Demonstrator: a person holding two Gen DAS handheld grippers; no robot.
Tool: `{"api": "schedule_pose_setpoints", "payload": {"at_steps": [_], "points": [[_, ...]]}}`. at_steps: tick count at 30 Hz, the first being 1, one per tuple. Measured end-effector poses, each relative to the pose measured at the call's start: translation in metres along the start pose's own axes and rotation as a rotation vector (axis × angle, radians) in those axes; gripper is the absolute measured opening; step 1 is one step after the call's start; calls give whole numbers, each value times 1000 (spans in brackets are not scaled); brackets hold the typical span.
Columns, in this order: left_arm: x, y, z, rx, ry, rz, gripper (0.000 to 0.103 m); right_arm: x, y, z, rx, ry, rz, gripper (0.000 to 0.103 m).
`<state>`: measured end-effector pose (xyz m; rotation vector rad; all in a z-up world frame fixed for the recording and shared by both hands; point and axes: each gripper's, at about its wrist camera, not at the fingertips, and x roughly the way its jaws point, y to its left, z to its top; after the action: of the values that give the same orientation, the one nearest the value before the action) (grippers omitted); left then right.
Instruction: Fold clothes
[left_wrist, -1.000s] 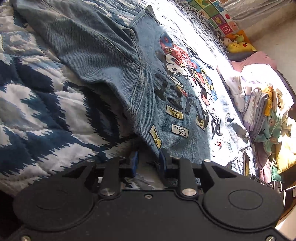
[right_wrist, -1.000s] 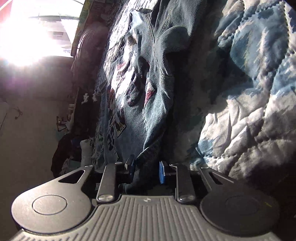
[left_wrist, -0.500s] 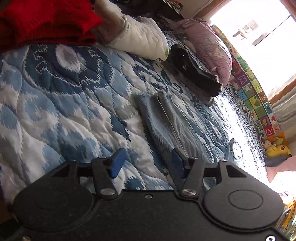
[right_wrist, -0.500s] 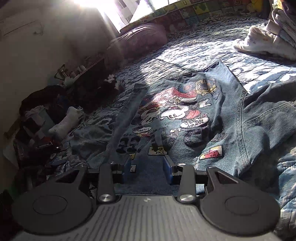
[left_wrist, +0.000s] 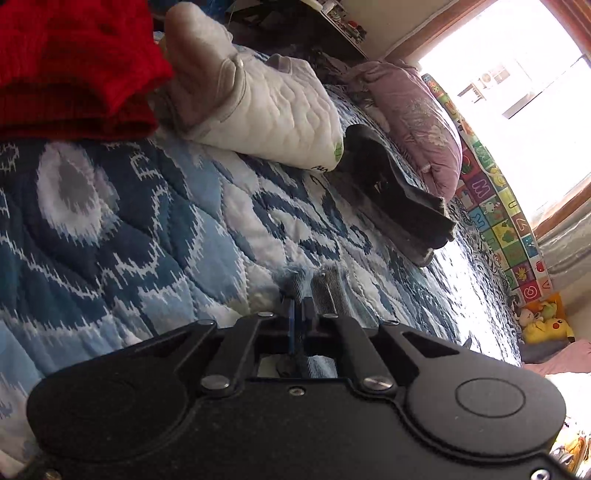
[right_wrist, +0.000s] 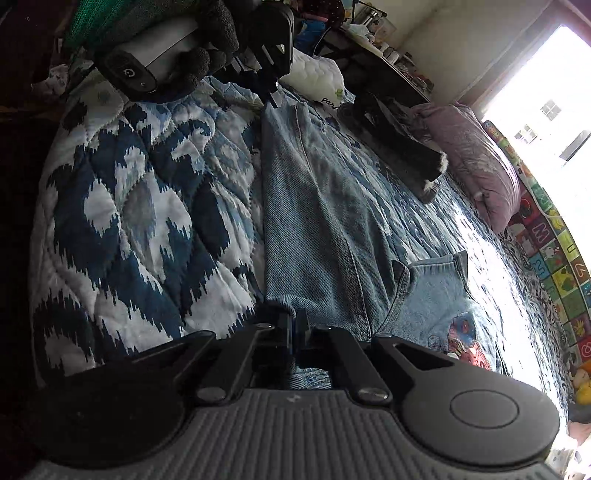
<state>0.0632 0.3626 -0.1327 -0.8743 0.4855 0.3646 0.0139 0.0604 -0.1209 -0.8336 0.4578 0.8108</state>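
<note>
Left wrist view shows the left gripper (left_wrist: 298, 314) with its jaws clamped tight on a frayed cuff of the denim garment (left_wrist: 327, 291), a small fold of blue cloth sticking up past the fingertips at about 12 o'clock from the tool. Beyond it the blue and white quilt (left_wrist: 129, 229) spreads out; a red knit (left_wrist: 74, 62) sits at 10 o'clock, a white quilted pillow (left_wrist: 280, 114) at 12 o'clock, a dark folded garment (left_wrist: 399, 199) at 1 o'clock and a mauve pillow (left_wrist: 417, 122) further toward 2 o'clock, with an alphabet play mat (left_wrist: 498, 206) along the far edge of the bed. Right wrist view has the right gripper (right_wrist: 297, 325) likewise pinched shut on an edge of the denim garment (right_wrist: 317, 221), whose sleeve runs flat over the quilt (right_wrist: 140, 206) from the fingertips up toward 12 o'clock, where the left gripper (right_wrist: 273, 92), carried by a dark-gloved hand (right_wrist: 207, 48), grips its far end. At 3 o'clock from the right gripper lies the body of the garment with a cartoon print (right_wrist: 461, 332), partly washed out by window glare.
</note>
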Motion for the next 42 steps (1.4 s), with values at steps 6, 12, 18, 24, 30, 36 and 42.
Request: {"api": "schedule_pose_setpoints", "payload": {"at_steps": [6, 12, 18, 24, 30, 36, 42], "points": [[27, 6, 4, 89, 91, 83, 7, 7, -10, -3, 141, 4, 105, 4], [5, 19, 7, -2, 26, 82, 9, -1, -13, -10, 192, -14, 147, 6], [-9, -36, -5, 234, 29, -63, 10, -16, -9, -5, 216, -92, 176, 16], [63, -72, -21, 424, 198, 12, 20, 1, -16, -8, 336, -55, 188, 40], [31, -78, -14, 360, 66, -34, 29, -10, -33, -20, 462, -58, 285, 40], [-17, -79, -80, 472, 164, -111, 32, -41, -55, -50, 606, -121, 317, 40], [-16, -88, -99, 521, 167, -24, 46, -95, -125, -122, 963, -225, 177, 40]]}}
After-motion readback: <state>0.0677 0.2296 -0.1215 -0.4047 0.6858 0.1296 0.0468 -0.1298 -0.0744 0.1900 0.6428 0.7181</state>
